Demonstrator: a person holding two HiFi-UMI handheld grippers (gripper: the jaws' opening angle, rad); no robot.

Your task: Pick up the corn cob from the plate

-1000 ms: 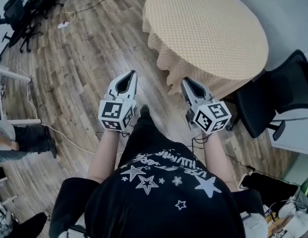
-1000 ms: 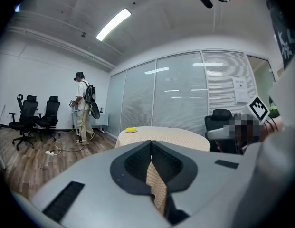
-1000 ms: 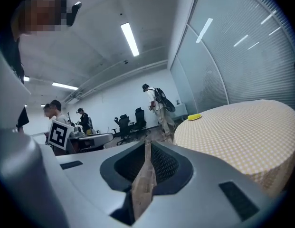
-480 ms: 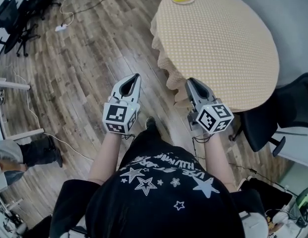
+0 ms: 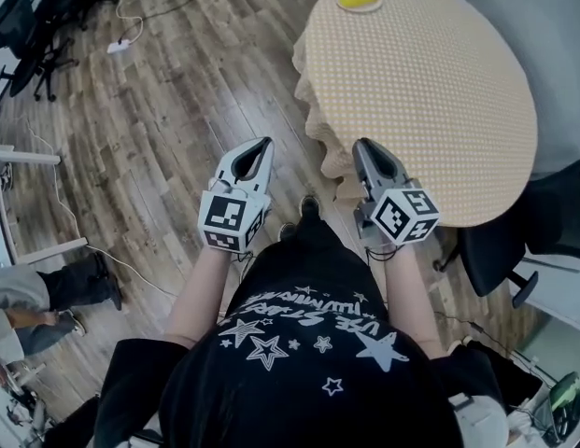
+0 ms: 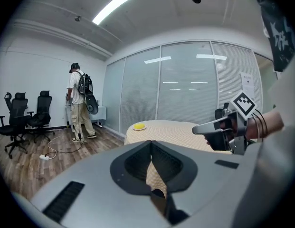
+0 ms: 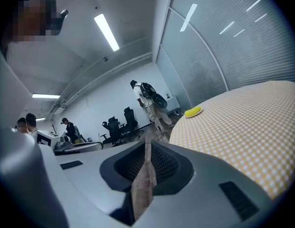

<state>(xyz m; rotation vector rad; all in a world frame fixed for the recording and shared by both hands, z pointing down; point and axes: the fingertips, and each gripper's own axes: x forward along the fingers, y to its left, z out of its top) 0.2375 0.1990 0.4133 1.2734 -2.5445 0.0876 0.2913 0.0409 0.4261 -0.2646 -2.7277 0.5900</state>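
Observation:
The corn cob [image 5: 360,0] is a small yellow shape on a plate at the far edge of the round table [image 5: 439,101], which has a yellow checked cloth. It also shows as the corn cob [image 6: 139,126] in the left gripper view and the corn cob [image 7: 193,111] in the right gripper view. My left gripper [image 5: 261,145] hangs over the wooden floor, left of the table, shut and holding nothing. My right gripper [image 5: 362,145] is at the table's near edge, also shut and holding nothing. Both grippers are far short of the cob.
A black office chair [image 5: 542,241] stands right of the table. More chairs [image 5: 42,26] and a floor cable [image 5: 131,35] lie at the far left. A person with a backpack [image 6: 80,103] stands by the glass wall. Someone's legs [image 5: 47,287] are at the left.
Both grippers have moved forward toward the table, which now sits larger and nearer in the head view. Their jaws have stayed shut.

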